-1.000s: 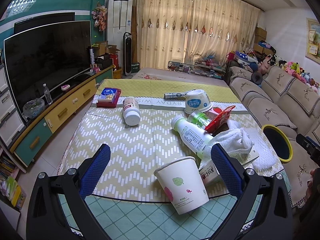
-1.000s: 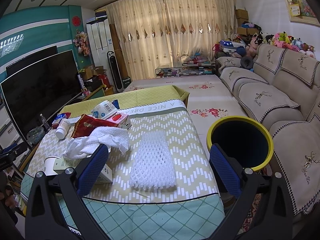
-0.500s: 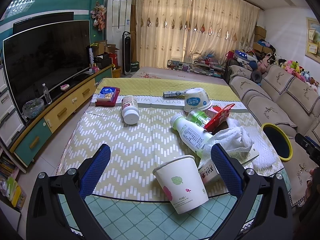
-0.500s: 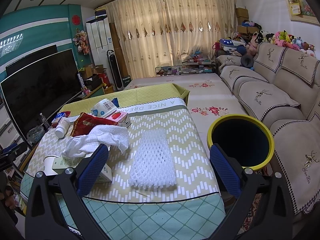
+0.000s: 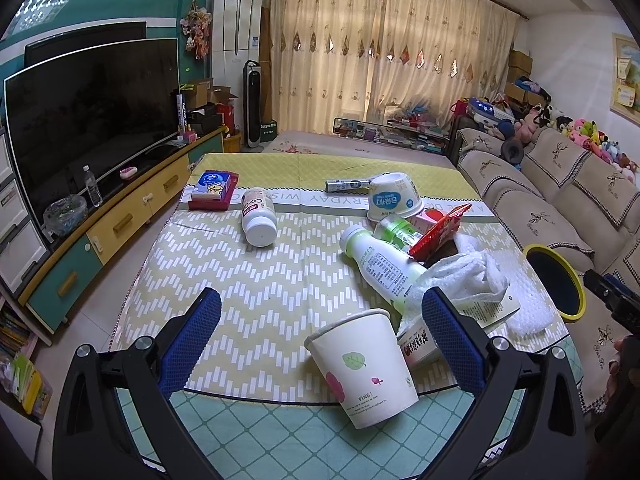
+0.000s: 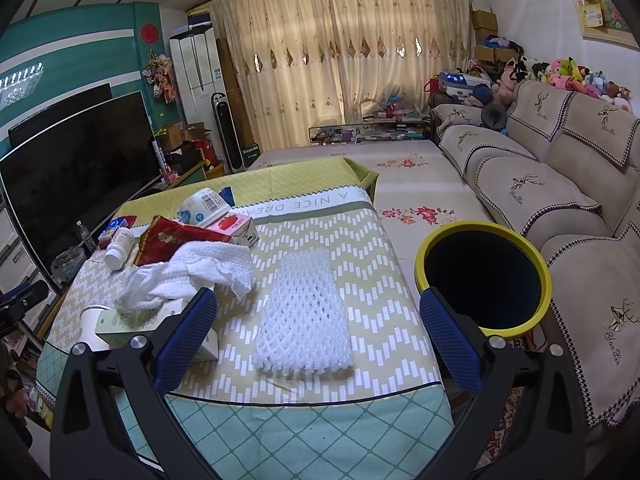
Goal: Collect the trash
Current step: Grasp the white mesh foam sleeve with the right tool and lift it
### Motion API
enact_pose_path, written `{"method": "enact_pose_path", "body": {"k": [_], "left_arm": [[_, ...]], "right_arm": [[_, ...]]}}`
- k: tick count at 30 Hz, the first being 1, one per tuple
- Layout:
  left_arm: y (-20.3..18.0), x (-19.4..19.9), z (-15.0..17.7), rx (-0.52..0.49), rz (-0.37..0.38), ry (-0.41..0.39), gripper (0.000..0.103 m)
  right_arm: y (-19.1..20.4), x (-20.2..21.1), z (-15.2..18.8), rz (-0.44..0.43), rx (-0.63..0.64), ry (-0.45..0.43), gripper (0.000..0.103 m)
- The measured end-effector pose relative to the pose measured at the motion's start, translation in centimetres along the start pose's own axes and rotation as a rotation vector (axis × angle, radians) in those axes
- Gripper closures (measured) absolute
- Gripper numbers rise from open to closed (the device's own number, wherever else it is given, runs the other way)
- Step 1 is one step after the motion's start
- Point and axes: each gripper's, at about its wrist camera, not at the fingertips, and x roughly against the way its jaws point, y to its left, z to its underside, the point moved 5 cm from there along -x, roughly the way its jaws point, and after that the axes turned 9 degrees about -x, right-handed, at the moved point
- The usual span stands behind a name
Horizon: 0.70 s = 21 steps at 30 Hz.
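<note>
Trash lies on a table with a chevron cloth (image 5: 256,280). A paper cup (image 5: 362,368) stands tilted near the front edge, just ahead of my open left gripper (image 5: 320,316). Behind it lie a white bottle (image 5: 380,268), crumpled tissue (image 5: 468,272), a red wrapper (image 5: 440,232), an upturned white bowl (image 5: 392,200) and a pill bottle (image 5: 259,221). My right gripper (image 6: 318,312) is open too, above the table's near edge, with a white foam net (image 6: 306,312) between its fingers' line. The yellow-rimmed bin (image 6: 482,276) stands right of the table.
A TV (image 5: 92,116) on a low cabinet (image 5: 120,224) runs along the left. The sofa (image 6: 560,184) lies to the right, behind the bin. A tissue pack (image 5: 214,190) sits at the table's far left. A small carton (image 6: 140,324) lies by the right gripper's left finger.
Both views shift slightly; the left gripper has edged a little closer to the paper cup. Nothing was taken hold of or moved on the table.
</note>
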Motion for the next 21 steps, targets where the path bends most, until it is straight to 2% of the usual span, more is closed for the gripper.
{"method": "enact_pose_path", "body": {"k": [5, 10, 14, 21], "left_arm": [[0.3, -0.3, 0.0, 0.019, 0.022, 0.006, 0.004], [0.6, -0.9, 0.1, 0.022, 0.017, 0.01, 0.004], [1.1, -1.5, 0.1, 0.031, 0.014, 0.016, 0.004], [1.7, -3.4, 0.2, 0.044, 0.026, 0.05, 0.004]], "right_arm": [[0.1, -2.2, 0.9, 0.013, 0.01, 0.056, 0.006], [0.9, -5.9, 2.6, 0.014, 0.048, 0.155, 0.006], [1.2, -8.1, 3.2, 0.026, 0.052, 0.2, 0.012], [0.9, -11.5, 3.6, 0.059, 0.079, 0.28, 0.013]]}}
